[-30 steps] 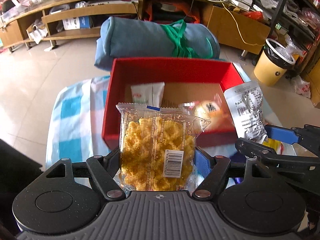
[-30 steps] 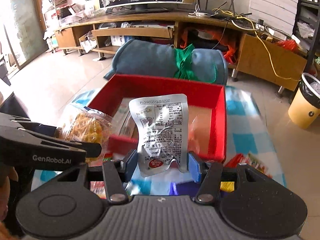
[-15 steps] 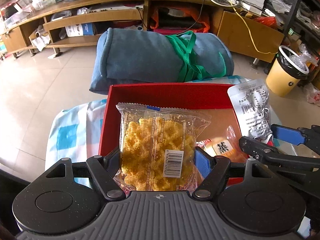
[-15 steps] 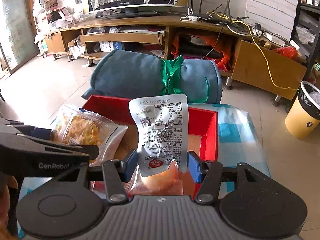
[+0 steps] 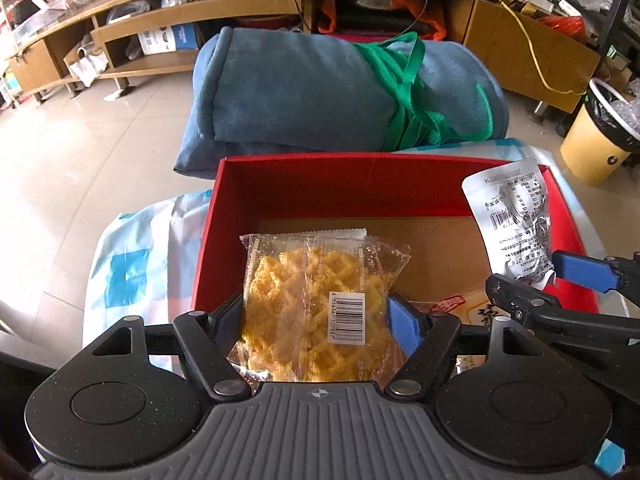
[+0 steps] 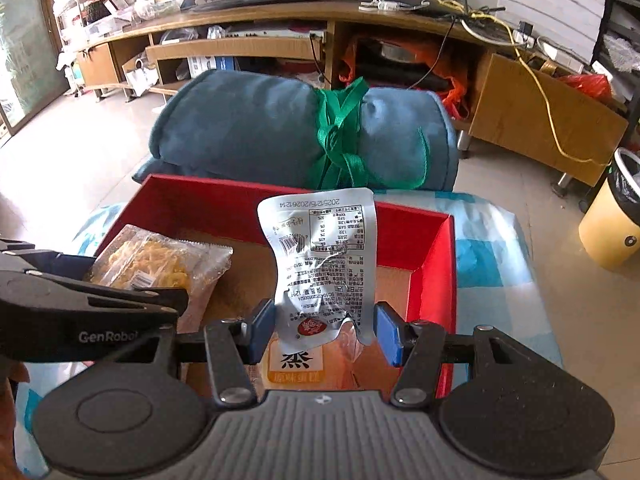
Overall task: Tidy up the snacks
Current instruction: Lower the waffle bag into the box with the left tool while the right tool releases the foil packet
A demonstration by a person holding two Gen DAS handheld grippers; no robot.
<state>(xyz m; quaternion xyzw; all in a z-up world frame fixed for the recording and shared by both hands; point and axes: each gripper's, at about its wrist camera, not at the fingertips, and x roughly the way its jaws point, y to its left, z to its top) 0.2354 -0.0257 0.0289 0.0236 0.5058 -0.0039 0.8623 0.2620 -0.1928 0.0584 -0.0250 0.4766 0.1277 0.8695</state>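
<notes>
My left gripper (image 5: pixel 316 322) is shut on a clear packet of yellow crisps (image 5: pixel 316 296), held over the left part of the red box (image 5: pixel 320 184). The same crisp packet (image 6: pixel 160 264) shows at the left of the right wrist view. My right gripper (image 6: pixel 324 330) is shut on a silver foil pouch (image 6: pixel 324 264), held upright over the right half of the red box (image 6: pixel 434 240). That silver pouch (image 5: pixel 512 220) also appears at the right of the left wrist view. An orange snack packet (image 6: pixel 296 368) lies on the box floor below the pouch.
The box sits on a blue-and-white checked cloth (image 5: pixel 132 264). A rolled blue blanket tied with green strap (image 5: pixel 344 92) lies just behind the box. A yellow waste bin (image 5: pixel 596 136) stands on the floor at right, and a wooden TV unit (image 6: pixel 280 40) lines the back.
Both grippers have moved forward and down over the red box with their packets still held. The box's far wall and the blue blanket now look nearer.
</notes>
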